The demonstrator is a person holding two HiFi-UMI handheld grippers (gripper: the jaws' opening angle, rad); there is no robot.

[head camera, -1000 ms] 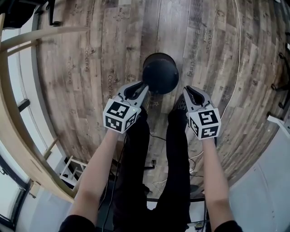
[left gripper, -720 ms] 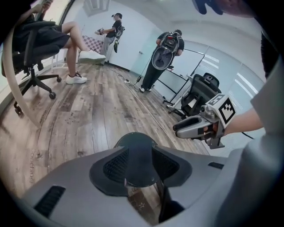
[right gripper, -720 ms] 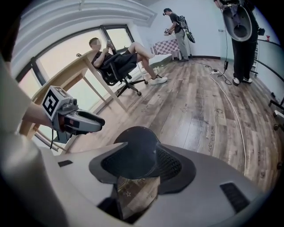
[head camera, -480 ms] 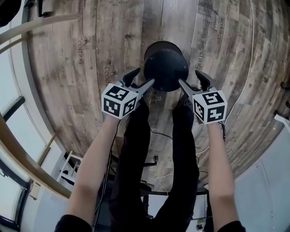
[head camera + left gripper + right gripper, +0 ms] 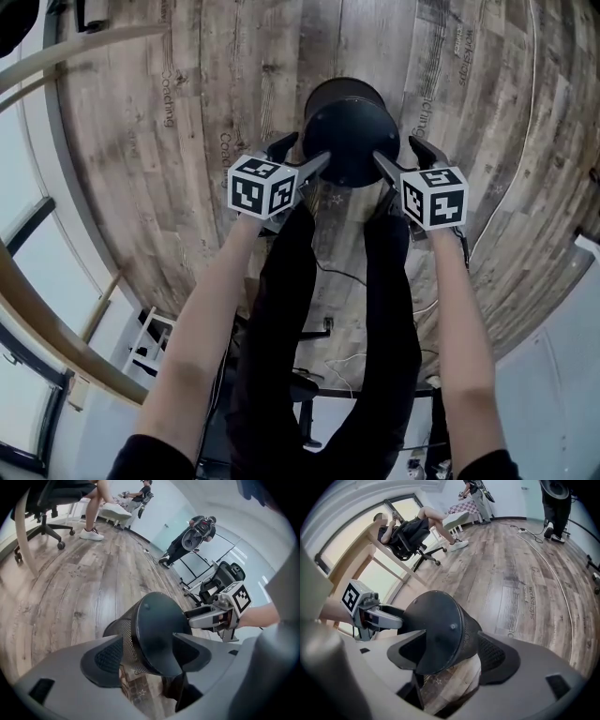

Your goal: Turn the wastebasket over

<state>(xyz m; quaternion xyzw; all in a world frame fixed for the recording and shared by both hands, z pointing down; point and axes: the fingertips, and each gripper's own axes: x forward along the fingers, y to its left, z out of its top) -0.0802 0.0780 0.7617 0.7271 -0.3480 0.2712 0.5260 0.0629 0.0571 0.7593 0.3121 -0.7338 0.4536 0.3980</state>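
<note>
A black mesh wastebasket stands upside down on the wood floor, its solid base facing up. My left gripper sits at its left edge and my right gripper at its right edge. In the left gripper view the wastebasket has its base edge between the spread jaws of the left gripper, one jaw beside the mesh wall and one over the base. The right gripper straddles the wastebasket the same way. Both sets of jaws have just been opening and do not clamp it.
My legs stand just behind the basket. A thin cable curves over the floor at right. A curved wooden table edge runs along the left. A person on an office chair and other people are farther off.
Both grippers came down and forward to the basket's top. Their jaws went from shut to spread, each now straddling one edge of the upturned base.
</note>
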